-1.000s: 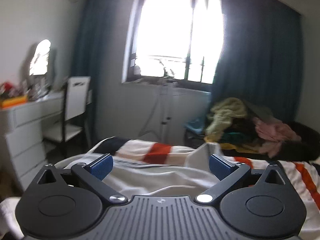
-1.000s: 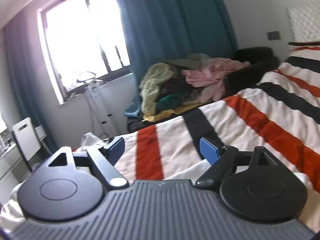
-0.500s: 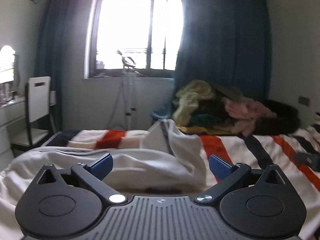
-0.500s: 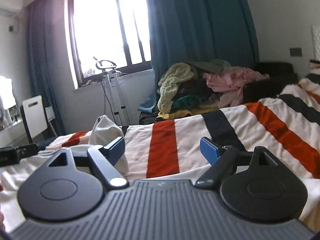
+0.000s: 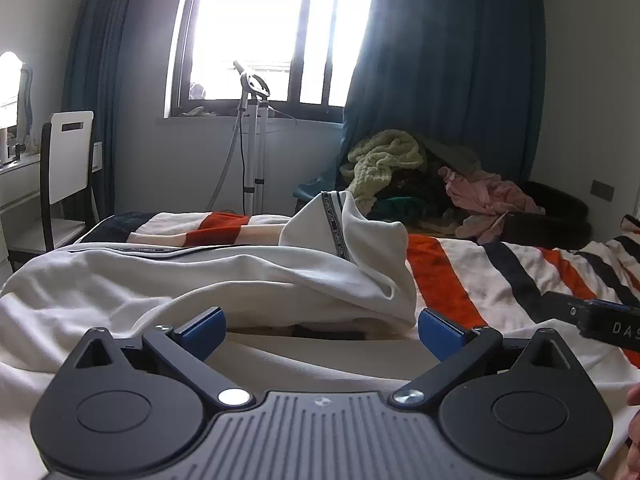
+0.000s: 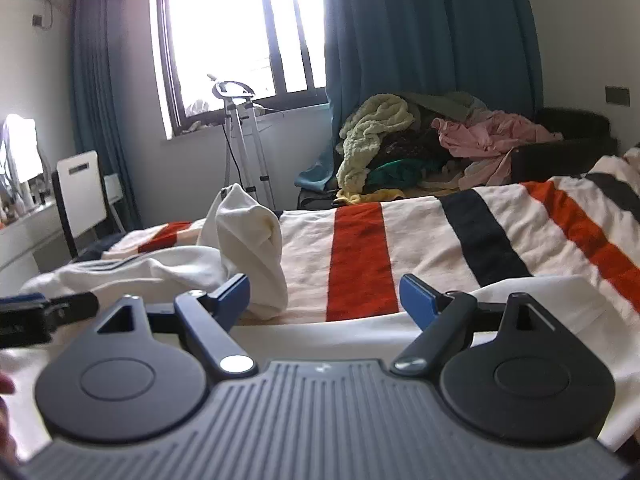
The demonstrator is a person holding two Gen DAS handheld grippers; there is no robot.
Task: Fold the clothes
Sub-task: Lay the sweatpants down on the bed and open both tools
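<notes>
Left wrist: left gripper (image 5: 320, 330) gapes before white garment (image 5: 224, 276).

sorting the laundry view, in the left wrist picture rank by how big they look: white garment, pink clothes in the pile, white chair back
1. white garment, by far the largest, though it lies nearest the camera.
2. pink clothes and white chair back look about alike; both are farther off, so I would not rank them.

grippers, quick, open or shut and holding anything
left gripper: open, holding nothing, white garment just ahead of its fingers.
right gripper: open, holding nothing, low over the striped bed cover.
</notes>
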